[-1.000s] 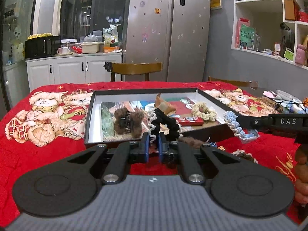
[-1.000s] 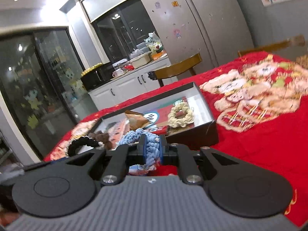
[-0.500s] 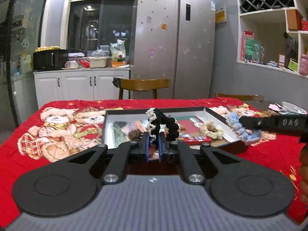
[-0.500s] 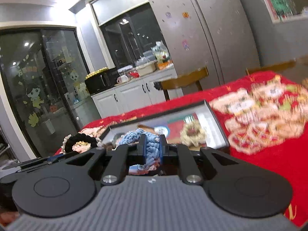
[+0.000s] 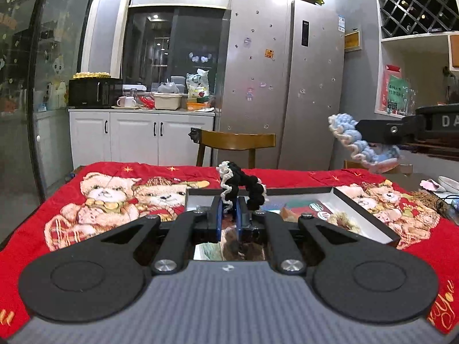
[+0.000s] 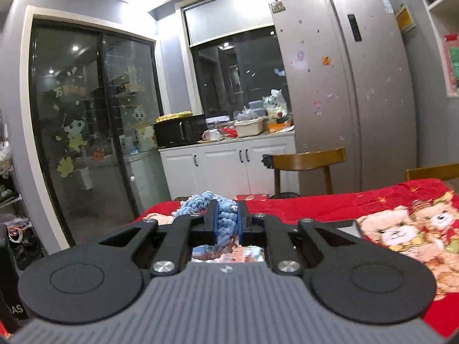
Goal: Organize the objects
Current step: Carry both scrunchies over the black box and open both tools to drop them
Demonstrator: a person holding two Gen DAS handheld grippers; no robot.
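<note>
While both scrunchies are hanging clear of the bench, the black knitted scrunchie with a white ruffled edge [image 5: 243, 185] is being pinched between the pads of the left hand-held gripper [image 5: 228, 218], its loop arching up and to the right above the jaws. The pale blue crocheted scrunchie [image 6: 221, 215] is being pinched in the right hand-held gripper [image 6: 226, 225], bulging out on the left side of the jaws; in the left wrist view the same blue scrunchie [image 5: 358, 143] is dangling high at the right, in front of the grey wall.

Below the left hand-held gripper, the shallow black-walled tray with a white inside [image 5: 364, 215] is sitting on the bench covered with a red teddy-bear cloth [image 5: 114, 200]. A fuzzy cream scrunchie [image 5: 342, 220] and some printed cards are lying in the tray's right part. A wooden chair [image 5: 238, 142] is standing at the far edge, with a steel fridge [image 5: 287, 86] behind it.

Judging by this, the carrying step is under way: two items are lifted and neither is placed yet. Where they belong is not shown. The next move calls for choosing a destination for each, lowering one hand at a time and spreading the jaws only once the soft loop is resting on something, since it could snag on a pad.
</note>
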